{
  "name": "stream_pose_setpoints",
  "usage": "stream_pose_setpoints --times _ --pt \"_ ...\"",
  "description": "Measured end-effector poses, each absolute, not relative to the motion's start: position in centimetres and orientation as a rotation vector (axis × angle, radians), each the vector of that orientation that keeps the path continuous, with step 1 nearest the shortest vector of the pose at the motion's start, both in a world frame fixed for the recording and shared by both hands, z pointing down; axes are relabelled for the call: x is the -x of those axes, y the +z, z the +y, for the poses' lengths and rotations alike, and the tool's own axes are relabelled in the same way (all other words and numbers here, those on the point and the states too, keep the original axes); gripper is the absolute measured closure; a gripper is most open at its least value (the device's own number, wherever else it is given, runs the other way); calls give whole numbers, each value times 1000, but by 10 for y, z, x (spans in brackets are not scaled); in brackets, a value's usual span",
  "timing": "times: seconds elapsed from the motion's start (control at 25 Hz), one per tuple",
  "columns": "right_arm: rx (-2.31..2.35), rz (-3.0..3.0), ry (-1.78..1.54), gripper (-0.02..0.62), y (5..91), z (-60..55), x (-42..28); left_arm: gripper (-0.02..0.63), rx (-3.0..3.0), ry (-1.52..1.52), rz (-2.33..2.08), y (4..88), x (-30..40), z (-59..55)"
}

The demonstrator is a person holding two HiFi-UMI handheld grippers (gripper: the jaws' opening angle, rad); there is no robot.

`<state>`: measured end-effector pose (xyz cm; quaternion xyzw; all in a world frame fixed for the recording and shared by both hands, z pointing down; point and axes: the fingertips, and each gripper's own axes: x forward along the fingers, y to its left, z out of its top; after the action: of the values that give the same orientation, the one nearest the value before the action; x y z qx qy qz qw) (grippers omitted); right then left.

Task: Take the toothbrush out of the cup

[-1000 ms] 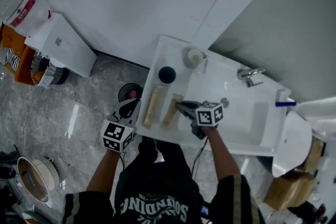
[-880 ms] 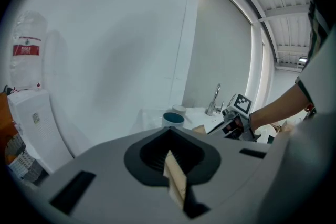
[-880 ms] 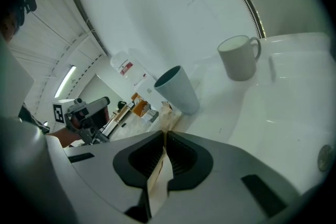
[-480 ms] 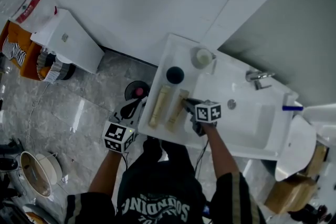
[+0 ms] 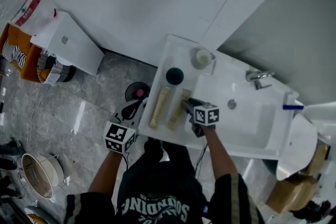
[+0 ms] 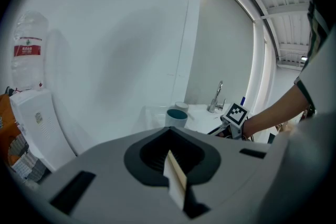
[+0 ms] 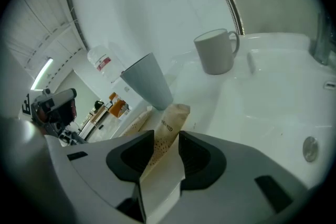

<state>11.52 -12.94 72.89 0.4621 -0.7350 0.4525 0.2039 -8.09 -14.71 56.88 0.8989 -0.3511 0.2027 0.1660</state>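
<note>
Two long tan paper packets lie side by side on the white counter, left of the basin. My right gripper [image 5: 185,105] is over the near end of the right packet [image 5: 177,108]. In the right gripper view that packet [image 7: 169,124] lies between the jaws, which are opening and stand apart from it. Beyond it stands a dark grey-blue cup [image 5: 174,76] [image 7: 148,81], with nothing sticking out of it. A white mug [image 5: 202,57] [image 7: 215,51] stands further back. My left gripper [image 5: 132,107] [image 6: 176,182] hangs off the counter's left edge, shut and empty.
The other tan packet [image 5: 160,106] [image 7: 132,123] lies left of the first. The sink basin [image 5: 254,120] with its drain [image 7: 310,148] and faucet [image 5: 257,77] fills the counter's right part. A white box [image 5: 68,47] and a round bin [image 5: 37,176] sit on the marble floor.
The right gripper stays at the right packet's near end and has sunk a little toward the counter. The left gripper has kept its place beside the counter.
</note>
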Motion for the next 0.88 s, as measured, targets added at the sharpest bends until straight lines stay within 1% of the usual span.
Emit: stream_pose_setpoints --times 0.08,0.24,0.36,0.6,0.64,0.88 --pt "-1281 -2061 1286 459 725 -127 -113 609 -2569 578 -985 568 78 -148" --pt "-1260 -2032 1217 454 723 -123 -117 609 -2586 569 -966 565 71 -149" --pt "-1313 -2025 1170 420 718 -125 -125 609 -2599 565 -951 563 68 -148" --pt "-1395 -2078 1235 422 697 -124 -128 609 -2630 549 -927 555 59 -150" --pt "-1408 -2089 1225 427 692 -122 -128 609 -2636 546 -921 553 56 -151" --pt "-1574 -2126 1071 564 650 -117 -145 609 -2696 511 -870 538 35 -152"
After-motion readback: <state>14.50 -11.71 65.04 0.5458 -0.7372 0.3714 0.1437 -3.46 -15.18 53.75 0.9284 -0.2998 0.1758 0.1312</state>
